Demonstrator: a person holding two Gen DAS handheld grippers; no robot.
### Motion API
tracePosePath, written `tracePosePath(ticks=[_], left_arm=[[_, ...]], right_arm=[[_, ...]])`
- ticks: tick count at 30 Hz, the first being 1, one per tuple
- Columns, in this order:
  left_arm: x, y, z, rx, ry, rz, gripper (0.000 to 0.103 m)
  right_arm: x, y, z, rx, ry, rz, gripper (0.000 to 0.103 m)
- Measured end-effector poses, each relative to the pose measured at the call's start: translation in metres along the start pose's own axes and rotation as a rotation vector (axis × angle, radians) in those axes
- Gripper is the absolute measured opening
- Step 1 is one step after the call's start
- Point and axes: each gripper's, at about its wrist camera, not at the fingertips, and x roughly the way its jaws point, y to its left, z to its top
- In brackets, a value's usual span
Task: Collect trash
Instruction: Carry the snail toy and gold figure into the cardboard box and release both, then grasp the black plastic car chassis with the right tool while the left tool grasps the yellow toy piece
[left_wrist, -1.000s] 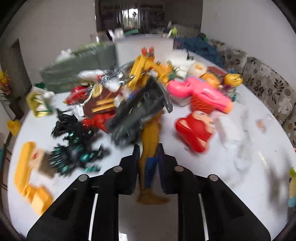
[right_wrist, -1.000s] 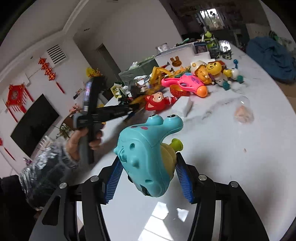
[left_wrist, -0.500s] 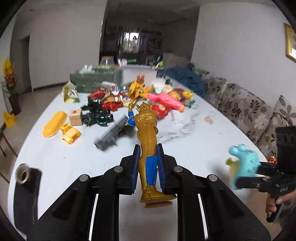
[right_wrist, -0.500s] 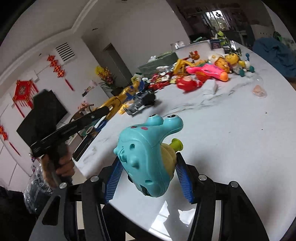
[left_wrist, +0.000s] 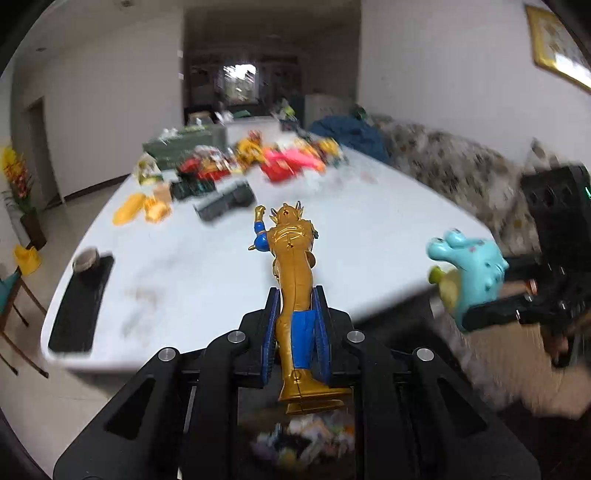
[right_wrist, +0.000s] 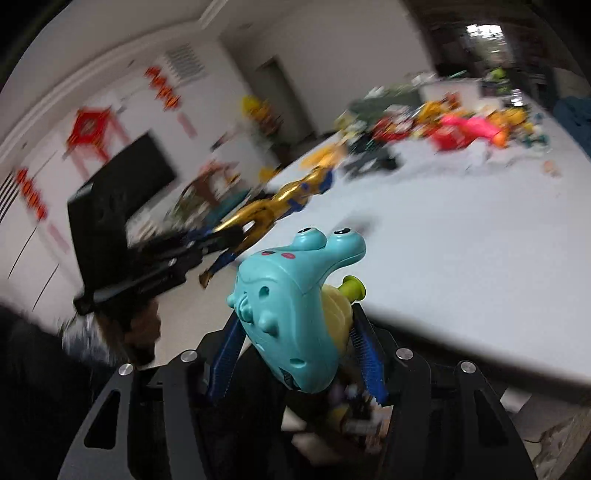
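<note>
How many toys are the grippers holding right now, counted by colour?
Gold: 1, the gold action figure in the left hand-held gripper.
Teal: 1, the teal snail toy in the right hand-held gripper.
Total: 2 held toys. The pile on the white table is too blurred to count.

Glossy gold plastic figure (left_wrist: 293, 273); smooth turquoise plastic snail (right_wrist: 295, 314).

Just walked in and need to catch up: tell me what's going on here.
A person is clearing toys off a white table, a gripper in each hand. The left gripper is shut on a gold action figure; the right gripper is shut on a teal snail toy. Both are held out past the table's near edge. A blurred heap of toys sits at the far end.
</note>
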Motion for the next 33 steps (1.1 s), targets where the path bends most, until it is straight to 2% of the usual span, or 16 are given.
tracePosePath(ticks=[3,7,9,11,13,14,15,16,17,19,20,23,26,28,31,33], left_arm=[[-0.004,-0.012,-0.04,0.051,0.114,-0.033,0.018],[0.025,-0.016,-0.092,0.081,0.308,-0.068,0.018],[0.039,-0.016,-0.112,0.086,0.371,-0.074,0.018],[0.055,-0.013,-0.13,0.085,0.43,-0.124,0.018],[0.072,-0.007,-0.141,0.081,0.443,-0.119,0.02],[0.082,-0.005,-0.146,0.079,0.466,-0.148,0.025],[0.104,0.002,-0.156,0.07,0.509,-0.158,0.042],[0.119,0.005,-0.163,0.066,0.529,-0.132,0.061],[0.131,0.008,-0.168,0.062,0.548,-0.135,0.064],[0.158,0.019,-0.181,0.039,0.594,-0.083,0.063],[0.162,0.024,-0.184,0.016,0.608,-0.093,0.061],[0.146,0.033,-0.173,-0.024,0.557,-0.091,0.057],[0.104,0.042,-0.143,-0.056,0.447,-0.085,0.057],[0.07,0.046,-0.112,-0.062,0.332,-0.077,0.059],[0.044,0.052,-0.075,-0.077,0.202,-0.039,0.063],[0.037,0.061,-0.053,-0.118,0.141,-0.019,0.063]], right_arm=[[0.016,0.002,-0.027,0.009,0.101,0.024,0.056],[0.059,-0.016,-0.057,0.047,0.237,0.001,0.056],[0.087,-0.032,-0.07,0.073,0.302,-0.027,0.056],[0.113,-0.045,-0.081,0.082,0.367,-0.033,0.056],[0.135,-0.057,-0.089,0.086,0.408,-0.063,0.057],[0.151,-0.065,-0.094,0.092,0.451,-0.073,0.061],[0.165,-0.073,-0.099,0.101,0.492,-0.086,0.066],[0.173,-0.078,-0.102,0.106,0.504,-0.115,0.072],[0.182,-0.087,-0.106,0.125,0.522,-0.134,0.073],[0.18,-0.091,-0.106,0.161,0.52,-0.134,0.067],[0.174,-0.088,-0.105,0.163,0.505,-0.133,0.067],[0.127,-0.063,-0.081,0.13,0.407,-0.101,0.067],[0.069,-0.025,-0.03,0.033,0.252,-0.04,0.071],[0.046,-0.009,0.011,-0.043,0.15,-0.051,0.077],[0.045,-0.005,0.089,-0.173,0.015,-0.159,0.082],[0.073,-0.016,0.14,-0.287,-0.036,-0.299,0.088]])
